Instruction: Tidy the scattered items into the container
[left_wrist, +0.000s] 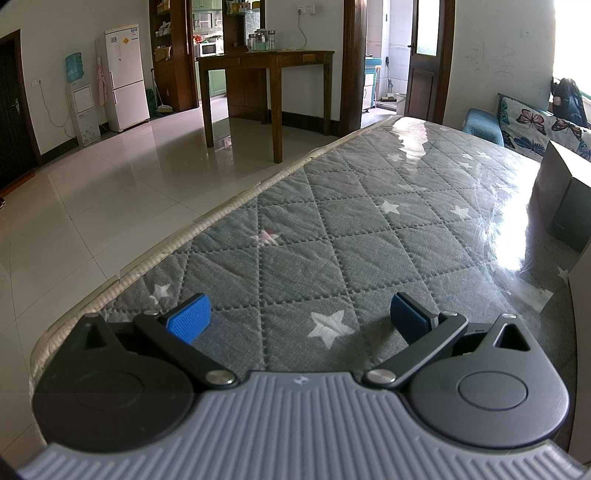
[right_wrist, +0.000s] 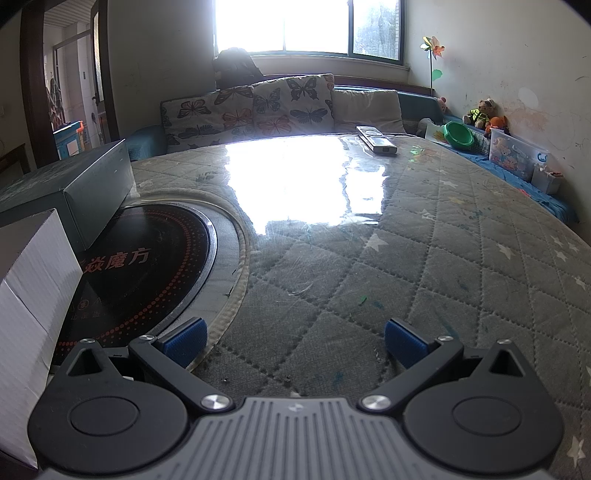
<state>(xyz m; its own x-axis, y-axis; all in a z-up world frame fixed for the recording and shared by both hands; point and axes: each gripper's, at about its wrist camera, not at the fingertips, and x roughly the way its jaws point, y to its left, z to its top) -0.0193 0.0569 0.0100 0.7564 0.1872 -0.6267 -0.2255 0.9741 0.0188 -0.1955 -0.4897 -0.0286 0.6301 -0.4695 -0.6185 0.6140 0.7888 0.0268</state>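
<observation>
Clearly the tidying had not begun: both the left tongs (left_wrist: 301, 319) and the right tongs (right_wrist: 295, 341) stood wide and empty, low over the quilted, star-printed table (right_wrist: 461, 266) under its glossy clear sheet. The only loose item I could see was a flat silver remote (right_wrist: 376, 142) at the far edge, well apart from the white cardboard box (right_wrist: 33, 295) near left, probably the container. I judged the next move called for a long reach by the right tongs.

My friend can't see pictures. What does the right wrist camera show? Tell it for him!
The right gripper hangs open and empty over a grey quilted table with stars. Left of it sit a round black cooktop, a white box and a dark box; a remote lies at the far edge.
</observation>
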